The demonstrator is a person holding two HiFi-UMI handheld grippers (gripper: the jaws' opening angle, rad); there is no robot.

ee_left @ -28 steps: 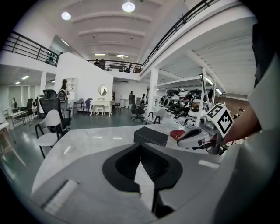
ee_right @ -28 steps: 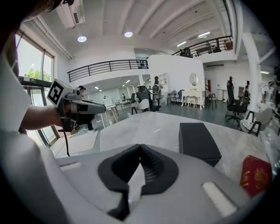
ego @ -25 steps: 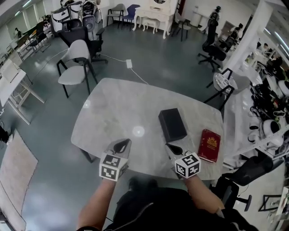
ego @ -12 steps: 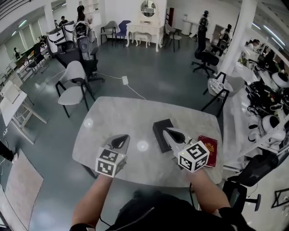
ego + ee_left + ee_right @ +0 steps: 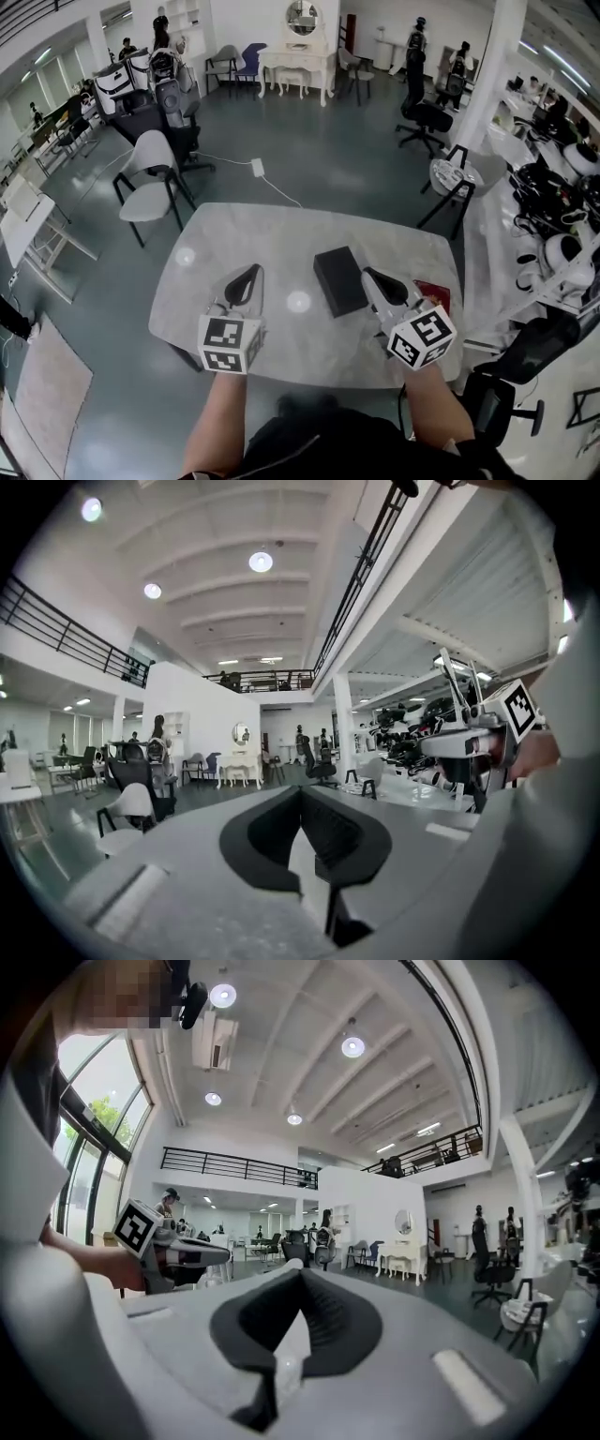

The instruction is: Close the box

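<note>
Box and tools: left tool and right tool are both clenched on nothing. They hover above the bench toward its near edge and point out into the room.
Box place: it lies flat on the bench, right of the bench's middle, touching neither tool.
Handling: probably a stiff, light carton whose smooth skin may skate on the polished bench.
Hold: press down near the edges of the top with one tool and steady a long side with the other.
Looks: a dark, matte, low rectangle. The top appears flat and flush, with no flap standing up.
Neighbour: a red booklet lies at the bench's right edge.
</note>
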